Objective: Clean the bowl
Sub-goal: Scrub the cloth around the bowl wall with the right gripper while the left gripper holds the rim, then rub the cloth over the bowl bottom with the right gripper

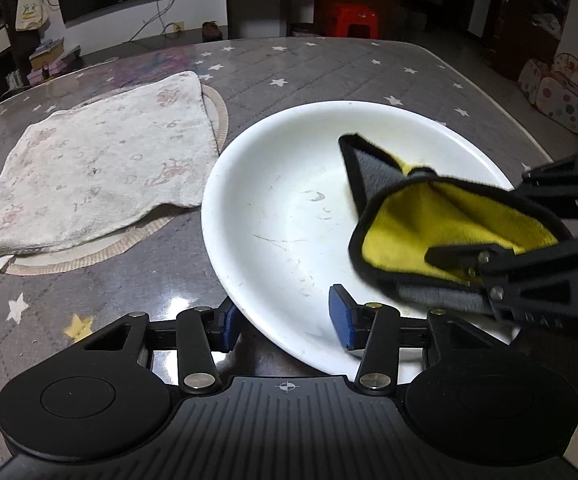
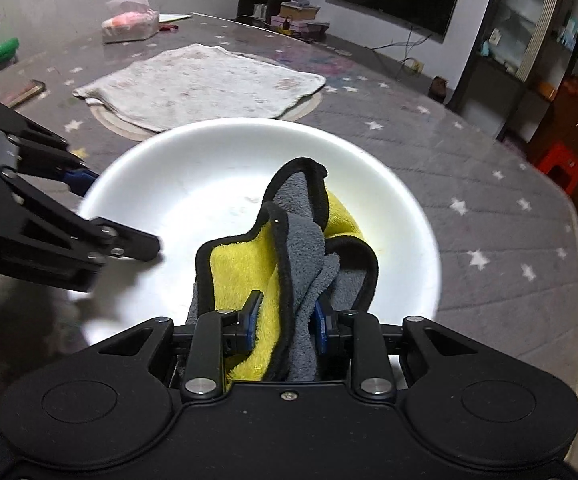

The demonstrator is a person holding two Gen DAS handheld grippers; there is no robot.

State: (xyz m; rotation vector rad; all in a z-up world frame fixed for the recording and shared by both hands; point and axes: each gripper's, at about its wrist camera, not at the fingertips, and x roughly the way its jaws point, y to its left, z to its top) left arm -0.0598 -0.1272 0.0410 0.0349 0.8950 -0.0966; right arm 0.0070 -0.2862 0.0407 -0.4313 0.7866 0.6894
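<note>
A wide white bowl (image 1: 289, 208) sits on the grey star-patterned table; it also shows in the right wrist view (image 2: 193, 184). My left gripper (image 1: 285, 324) is open, its two blue pads straddling the bowl's near rim, one outside and one inside. My right gripper (image 2: 285, 324) is shut on a yellow and grey cloth (image 2: 289, 248), which lies inside the bowl. In the left wrist view the cloth (image 1: 429, 220) comes in from the right, held by the right gripper. Faint marks show on the bowl's bottom.
A worn white towel (image 1: 97, 164) lies over a round mat on the table, left of the bowl. A plastic bag (image 2: 129, 20), a green object (image 2: 1, 52) and small items sit at the far table edge. A red stool (image 2: 561, 168) stands beyond the table.
</note>
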